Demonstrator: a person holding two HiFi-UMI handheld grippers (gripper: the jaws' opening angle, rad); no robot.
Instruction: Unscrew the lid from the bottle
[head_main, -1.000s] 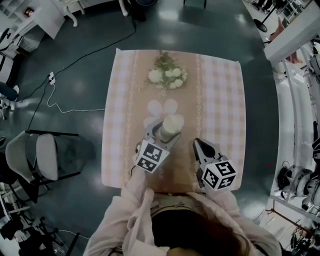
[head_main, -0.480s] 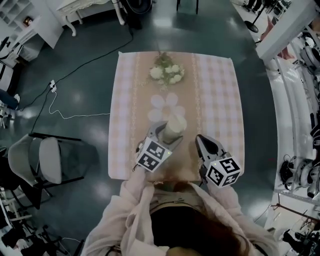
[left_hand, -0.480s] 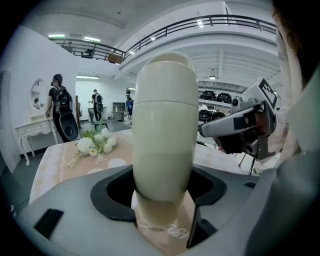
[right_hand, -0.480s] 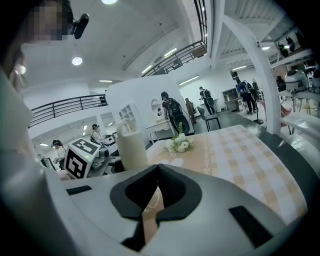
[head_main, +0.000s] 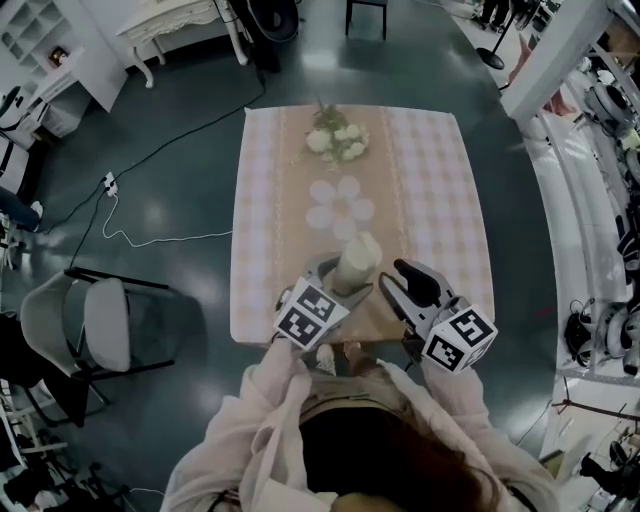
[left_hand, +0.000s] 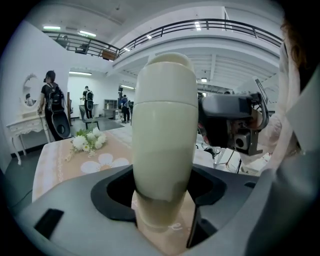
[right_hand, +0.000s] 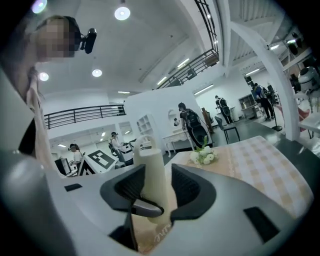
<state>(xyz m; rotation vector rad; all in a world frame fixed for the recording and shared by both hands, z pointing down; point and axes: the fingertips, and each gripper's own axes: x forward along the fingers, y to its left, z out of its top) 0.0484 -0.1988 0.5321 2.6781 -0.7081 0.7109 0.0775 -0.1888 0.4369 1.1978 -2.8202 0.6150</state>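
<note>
The left tool (left_hand: 161, 192) is clamped on the lower body of the cream bottle (left_hand: 165, 135). The bottle is upright over the near part of the counter (head_main: 440, 200), with its lid (left_hand: 169, 77) on. The right tool (right_hand: 150, 195) has just been opening its jaws, which stand partly apart and grip nothing. The bottle stands just beyond their gap.

Head view steep down over table (head_main: 440, 200), L+R gripper views low, close-up, all share bottle (left_hand: 165, 140), flowers (right_hand: 204, 156).
</note>
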